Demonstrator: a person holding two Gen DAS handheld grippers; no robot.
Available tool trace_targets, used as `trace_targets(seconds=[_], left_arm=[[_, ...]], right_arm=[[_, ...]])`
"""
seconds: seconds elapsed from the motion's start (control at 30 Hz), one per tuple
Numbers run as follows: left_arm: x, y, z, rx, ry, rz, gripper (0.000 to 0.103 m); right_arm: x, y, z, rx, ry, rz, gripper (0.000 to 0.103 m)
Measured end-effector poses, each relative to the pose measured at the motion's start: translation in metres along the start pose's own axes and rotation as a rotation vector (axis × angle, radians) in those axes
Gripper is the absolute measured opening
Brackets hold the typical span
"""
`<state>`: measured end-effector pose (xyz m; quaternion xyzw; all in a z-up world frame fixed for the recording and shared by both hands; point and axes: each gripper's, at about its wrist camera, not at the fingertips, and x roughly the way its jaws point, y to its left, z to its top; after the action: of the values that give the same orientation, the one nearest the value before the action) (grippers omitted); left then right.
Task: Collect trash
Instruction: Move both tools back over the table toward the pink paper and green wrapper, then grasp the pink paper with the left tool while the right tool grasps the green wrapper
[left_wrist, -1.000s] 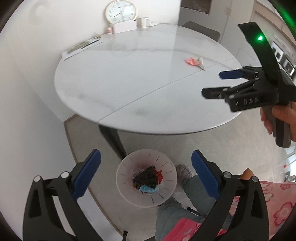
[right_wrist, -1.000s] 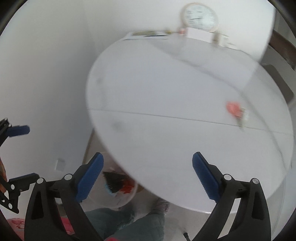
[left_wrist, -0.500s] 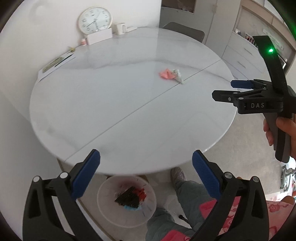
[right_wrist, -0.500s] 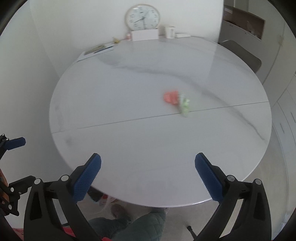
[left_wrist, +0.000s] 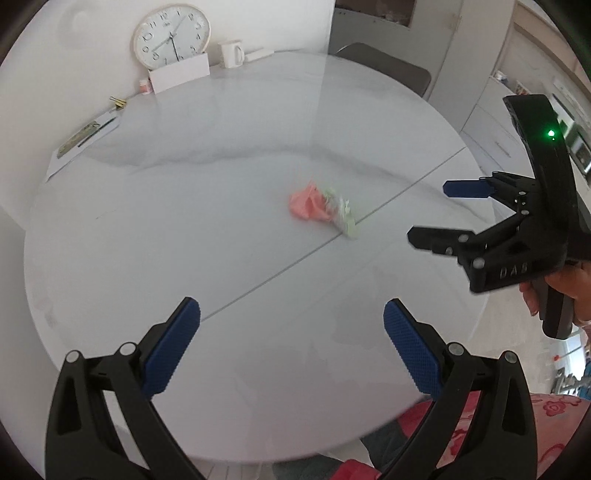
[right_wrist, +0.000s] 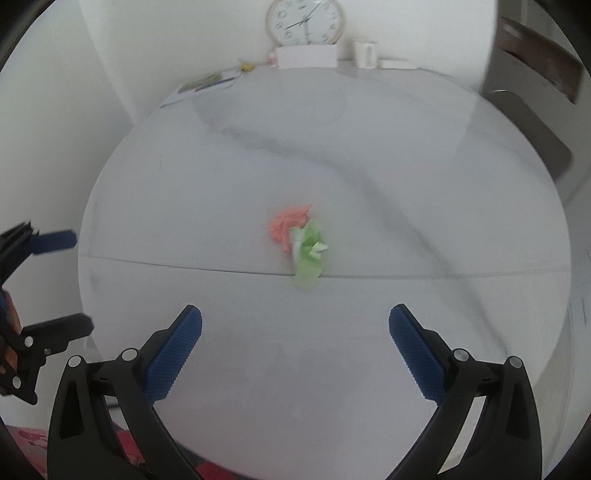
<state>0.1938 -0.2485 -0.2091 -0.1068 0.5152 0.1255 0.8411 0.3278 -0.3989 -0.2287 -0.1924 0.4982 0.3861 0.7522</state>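
A crumpled pink paper (left_wrist: 307, 204) and a pale green wrapper (left_wrist: 341, 212) lie touching each other near the middle of the round white table (left_wrist: 184, 229). In the right wrist view the pink paper (right_wrist: 287, 227) and the green wrapper (right_wrist: 309, 254) lie straight ahead of my right gripper (right_wrist: 295, 332), which is open and empty above the near part of the table. My left gripper (left_wrist: 291, 332) is open and empty, over the near table edge. The right gripper also shows in the left wrist view (left_wrist: 439, 210), to the right of the trash.
At the far table edge stand a wall clock (left_wrist: 171, 35), a white box (left_wrist: 180, 72), a white mug (left_wrist: 231, 53) and papers (left_wrist: 85, 138). A dark chair (left_wrist: 384, 72) stands behind the table. Cabinets (left_wrist: 491, 122) are at the right.
Both grippers have risen from below the table edge and moved forward over the table. The floor bin with trash has dropped out of view. The trash now looks nearer in both views.
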Motion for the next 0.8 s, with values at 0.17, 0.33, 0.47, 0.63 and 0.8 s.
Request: trace_targets(seconds=[0.17, 0.33, 0.47, 0.63, 0.8], left_arm=[[0.042, -0.018, 0.029, 0.029, 0.07, -0.023, 0.095], [0.084, -0.024, 0.051, 0.089, 0.151, -0.046, 0.095], [0.107, -0.023, 0.063, 0.179, 0.183, -0.07, 0.095], [0.119, -0.016, 0.074, 0.244, 0.208, -0.12, 0.095], [0.127, -0.01, 0.085, 0.326, 0.226, -0.171, 0.095]], right_arm=[[0.03, -0.023, 0.016, -0.048, 0.071, 0.046, 0.101], [0.059, -0.033, 0.023, -0.051, 0.117, 0.061, 0.101], [0.075, -0.041, 0.03, -0.026, 0.142, 0.061, 0.101], [0.084, -0.043, 0.036, 0.017, 0.153, 0.038, 0.101], [0.09, -0.041, 0.039, 0.068, 0.157, 0.025, 0.095]])
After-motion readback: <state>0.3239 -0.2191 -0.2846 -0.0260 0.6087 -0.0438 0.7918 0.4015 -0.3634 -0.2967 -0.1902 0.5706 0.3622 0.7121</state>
